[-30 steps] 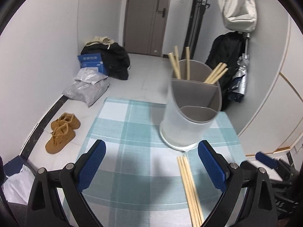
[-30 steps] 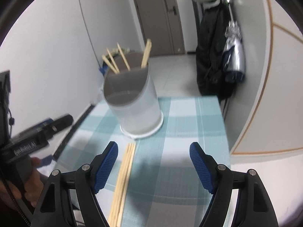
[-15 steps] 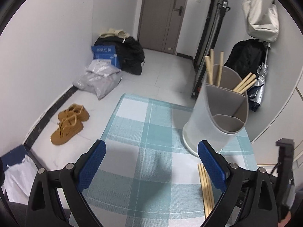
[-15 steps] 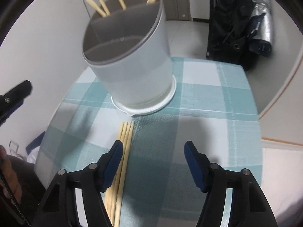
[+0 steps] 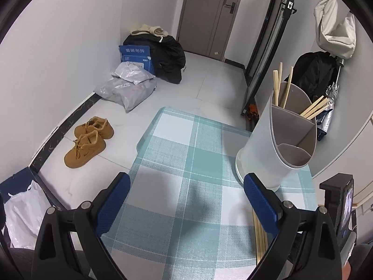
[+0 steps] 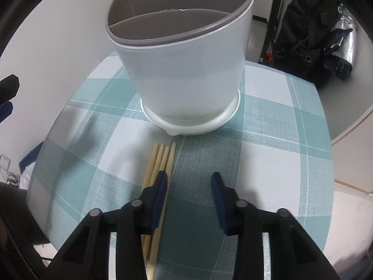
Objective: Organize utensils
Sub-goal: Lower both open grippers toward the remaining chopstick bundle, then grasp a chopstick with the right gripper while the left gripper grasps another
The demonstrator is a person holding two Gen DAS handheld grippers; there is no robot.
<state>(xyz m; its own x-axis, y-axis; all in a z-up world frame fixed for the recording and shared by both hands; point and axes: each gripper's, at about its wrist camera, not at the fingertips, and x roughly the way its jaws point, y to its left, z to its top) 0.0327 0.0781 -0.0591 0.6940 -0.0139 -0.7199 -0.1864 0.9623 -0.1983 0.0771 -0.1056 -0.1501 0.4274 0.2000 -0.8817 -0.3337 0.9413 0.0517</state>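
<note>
The right gripper (image 6: 189,182) is partly open and empty above the teal checked tablecloth (image 6: 268,163); its left finger (image 6: 160,186) overlaps four loose pale wooden chopsticks (image 6: 160,158) lying just before the white divided plastic utensil holder (image 6: 181,74). The left gripper (image 5: 186,191) is wide open and empty. Only the left view shows more chopsticks (image 5: 314,108) standing in the holder's rear compartments.

Even, cool indoor light, soft shadows on the tablecloth (image 5: 186,186), sharp focus, strong fisheye bending with black corners.

black claw (image 6: 188,182) frames, blue pads (image 5: 261,200), silver screws
</note>
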